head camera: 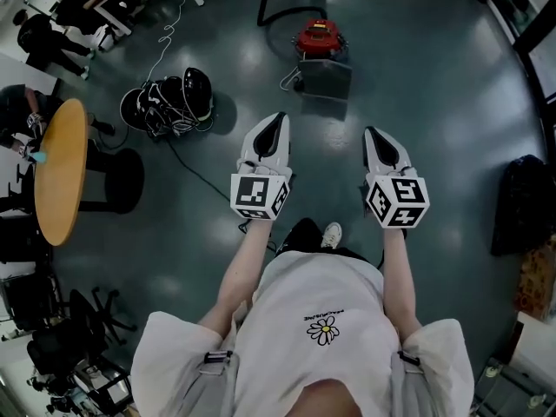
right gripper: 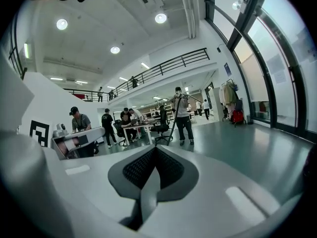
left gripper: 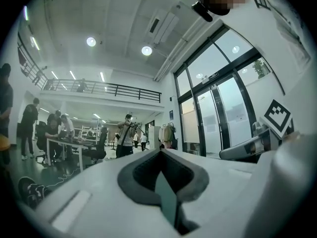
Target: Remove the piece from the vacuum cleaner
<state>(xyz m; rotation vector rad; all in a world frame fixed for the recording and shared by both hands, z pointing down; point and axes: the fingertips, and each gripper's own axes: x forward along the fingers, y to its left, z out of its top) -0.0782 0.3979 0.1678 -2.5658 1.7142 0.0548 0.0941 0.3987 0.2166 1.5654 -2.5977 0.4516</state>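
A red vacuum cleaner stands on the grey floor ahead of me in the head view. A black hose curves off to its left, and a grey boxy part sits against its near side. My left gripper and right gripper are held side by side in the air, well short of the vacuum and touching nothing. The left gripper has its jaws pressed together with nothing between them. The right gripper is shut and empty too.
A round wooden table stands at the left. A heap of black gear and cables lies on the floor beside it. Office chairs crowd the lower left, and a black bag sits at the right. People stand further off.
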